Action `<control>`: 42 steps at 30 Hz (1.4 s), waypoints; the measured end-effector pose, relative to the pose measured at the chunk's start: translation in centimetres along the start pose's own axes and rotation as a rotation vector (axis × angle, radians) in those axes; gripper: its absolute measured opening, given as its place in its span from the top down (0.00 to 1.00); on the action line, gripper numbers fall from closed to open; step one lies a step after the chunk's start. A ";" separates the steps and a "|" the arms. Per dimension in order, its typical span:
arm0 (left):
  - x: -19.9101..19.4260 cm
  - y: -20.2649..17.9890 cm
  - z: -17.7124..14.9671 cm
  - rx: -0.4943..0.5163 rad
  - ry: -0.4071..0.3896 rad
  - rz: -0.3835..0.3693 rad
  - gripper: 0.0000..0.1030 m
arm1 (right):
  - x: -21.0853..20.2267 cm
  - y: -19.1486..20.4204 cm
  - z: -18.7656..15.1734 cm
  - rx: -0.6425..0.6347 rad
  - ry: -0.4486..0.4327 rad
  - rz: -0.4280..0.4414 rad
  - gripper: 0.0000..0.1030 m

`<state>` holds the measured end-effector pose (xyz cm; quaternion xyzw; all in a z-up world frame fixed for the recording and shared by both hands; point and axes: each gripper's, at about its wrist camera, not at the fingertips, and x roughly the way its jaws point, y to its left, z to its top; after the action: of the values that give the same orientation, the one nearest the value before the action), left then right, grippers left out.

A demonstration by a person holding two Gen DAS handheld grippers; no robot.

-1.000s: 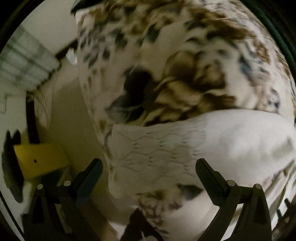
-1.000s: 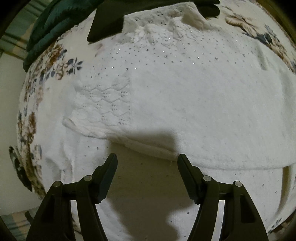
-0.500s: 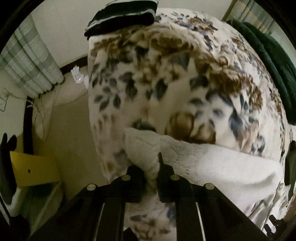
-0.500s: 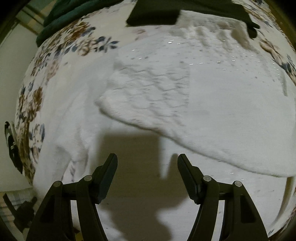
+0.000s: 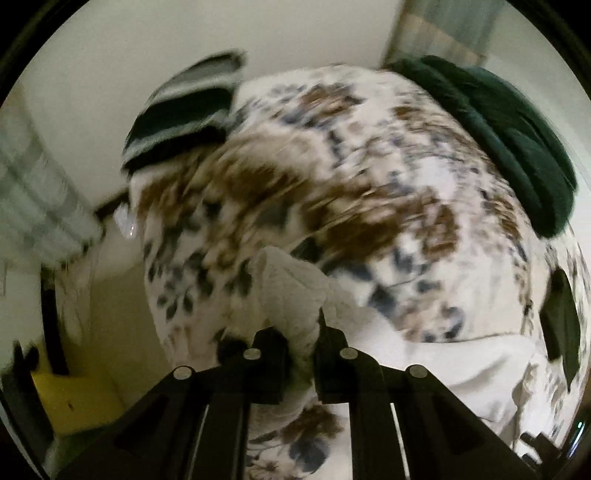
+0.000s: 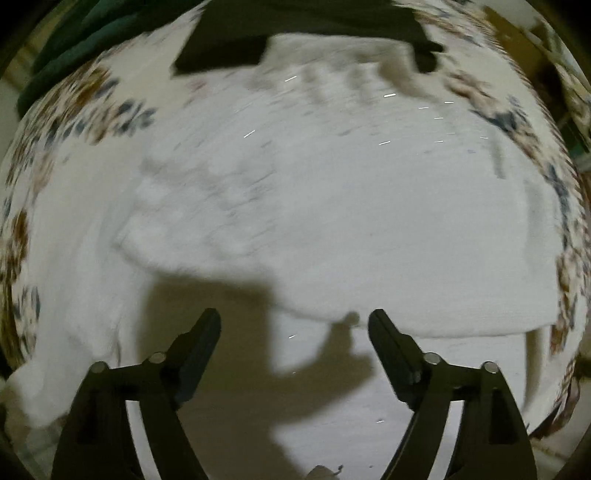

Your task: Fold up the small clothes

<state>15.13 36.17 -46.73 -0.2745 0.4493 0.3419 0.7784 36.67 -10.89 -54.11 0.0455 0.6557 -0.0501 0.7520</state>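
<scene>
A white knitted garment [image 6: 332, 206] with small sparkling dots lies spread on a floral bedspread [image 6: 92, 99]. One part is folded over, its edge crossing the middle of the right wrist view. My right gripper [image 6: 294, 325] points down above the garment, its jaws opening, with nothing pinched between them. In the left wrist view my left gripper [image 5: 299, 343] is shut on a corner of the white garment [image 5: 291, 291], lifted above the floral bedspread [image 5: 332, 184]. The rest of the cloth trails to the lower right.
A dark green blanket [image 5: 498, 129] lies along the bed's far right. A striped dark folded cloth [image 5: 181, 110] sits at the bed's far end. A black cloth [image 6: 295, 33] lies past the garment's top edge. The floor and a yellow object [image 5: 70, 402] are at left.
My left gripper went from open to shut on the garment's corner and rose with it. My right gripper's fingers spread wider and shifted slightly over the garment.
</scene>
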 end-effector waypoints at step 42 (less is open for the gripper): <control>-9.7 -52.3 -28.5 0.904 0.065 -0.434 0.15 | -5.1 -49.9 -4.9 0.513 0.056 0.258 0.13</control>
<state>37.79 -19.77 -44.57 -0.0074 0.5092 -0.0656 0.8581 24.42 -59.61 -49.89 0.3187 0.6309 -0.1168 0.6977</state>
